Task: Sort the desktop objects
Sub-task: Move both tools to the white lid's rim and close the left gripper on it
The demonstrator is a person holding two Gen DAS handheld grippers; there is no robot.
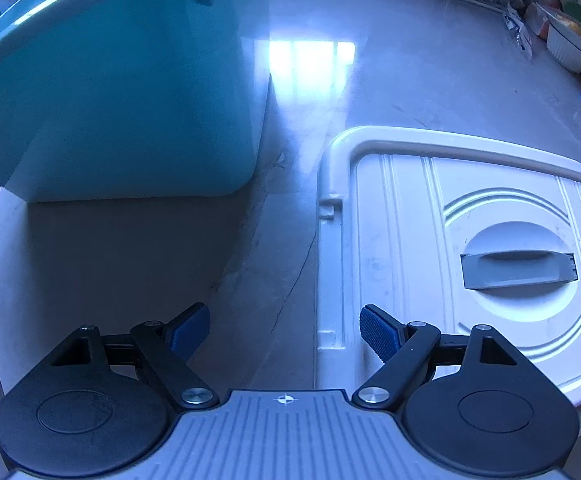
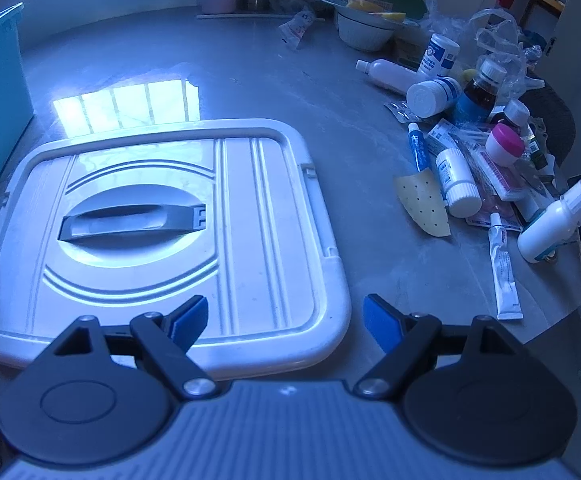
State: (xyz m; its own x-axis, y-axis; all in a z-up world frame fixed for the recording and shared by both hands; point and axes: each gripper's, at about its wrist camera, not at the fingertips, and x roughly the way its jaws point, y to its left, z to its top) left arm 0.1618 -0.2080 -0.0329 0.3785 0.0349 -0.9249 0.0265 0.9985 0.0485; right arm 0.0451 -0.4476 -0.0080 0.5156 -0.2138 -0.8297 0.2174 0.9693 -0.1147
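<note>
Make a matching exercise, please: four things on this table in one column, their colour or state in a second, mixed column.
Things:
1. storage box
2. lid
3. small jar's cap
4. left gripper

Colour or state:
A. white, lying flat
B. pink
C. open, holding nothing
D. teal

Pairs: 1-D, 2-A, 3-B, 4-C

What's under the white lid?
Only the grey tabletop shows around the white lid, which lies flat, handle up. Anything beneath is covered.
</note>
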